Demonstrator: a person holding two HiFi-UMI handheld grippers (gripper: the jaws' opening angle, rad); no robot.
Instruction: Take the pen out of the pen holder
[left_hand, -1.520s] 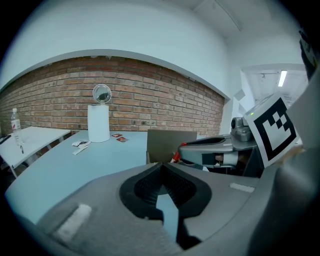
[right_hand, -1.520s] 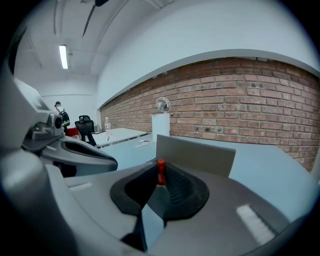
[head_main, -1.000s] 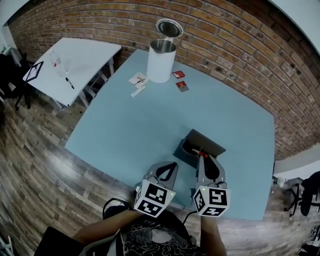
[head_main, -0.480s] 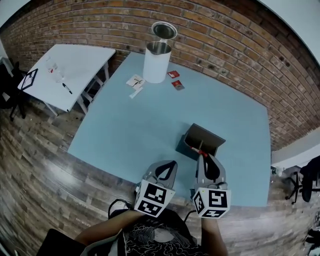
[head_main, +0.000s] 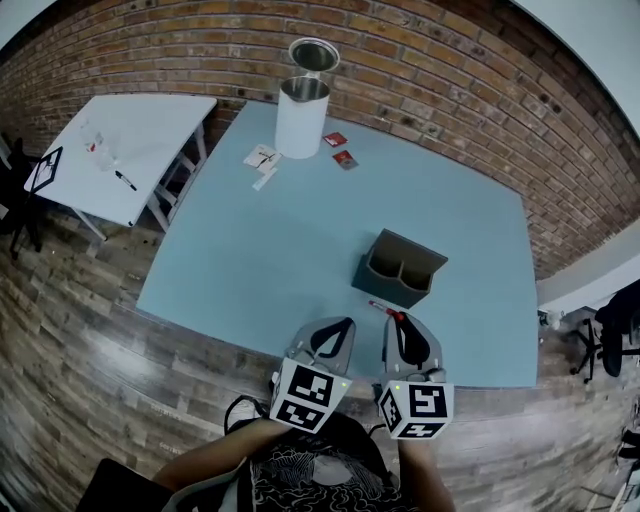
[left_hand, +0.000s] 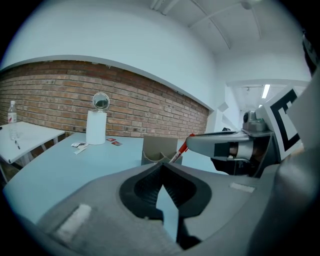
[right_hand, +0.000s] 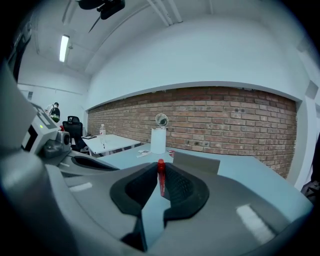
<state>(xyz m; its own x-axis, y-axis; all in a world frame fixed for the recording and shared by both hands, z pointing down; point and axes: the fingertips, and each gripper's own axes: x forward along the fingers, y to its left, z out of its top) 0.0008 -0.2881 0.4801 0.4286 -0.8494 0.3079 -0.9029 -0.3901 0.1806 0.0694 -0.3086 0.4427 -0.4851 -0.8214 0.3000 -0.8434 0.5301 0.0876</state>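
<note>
The grey two-compartment pen holder (head_main: 400, 268) stands on the blue table (head_main: 250, 250), and both of its compartments look empty. My right gripper (head_main: 397, 317) is just in front of the holder, above the table's near edge, shut on a red pen (head_main: 383, 308). The pen sticks out leftward from the jaws. In the right gripper view the pen (right_hand: 161, 176) stands upright between the closed pads, with the holder (right_hand: 196, 161) beyond. My left gripper (head_main: 339, 324) hovers beside it, shut and holding nothing. The left gripper view shows the pen (left_hand: 178, 150) in front of the holder (left_hand: 159, 149).
A white cylindrical canister (head_main: 300, 115) with a round mirror (head_main: 313, 55) behind it stands at the table's far edge. Small red cards (head_main: 340, 150) and paper slips (head_main: 260, 160) lie near it. A white side table (head_main: 120, 150) stands to the left, and a brick wall lies beyond.
The right gripper has drawn the red pen up and out of the holder and back toward me. The left gripper has hardly moved.
</note>
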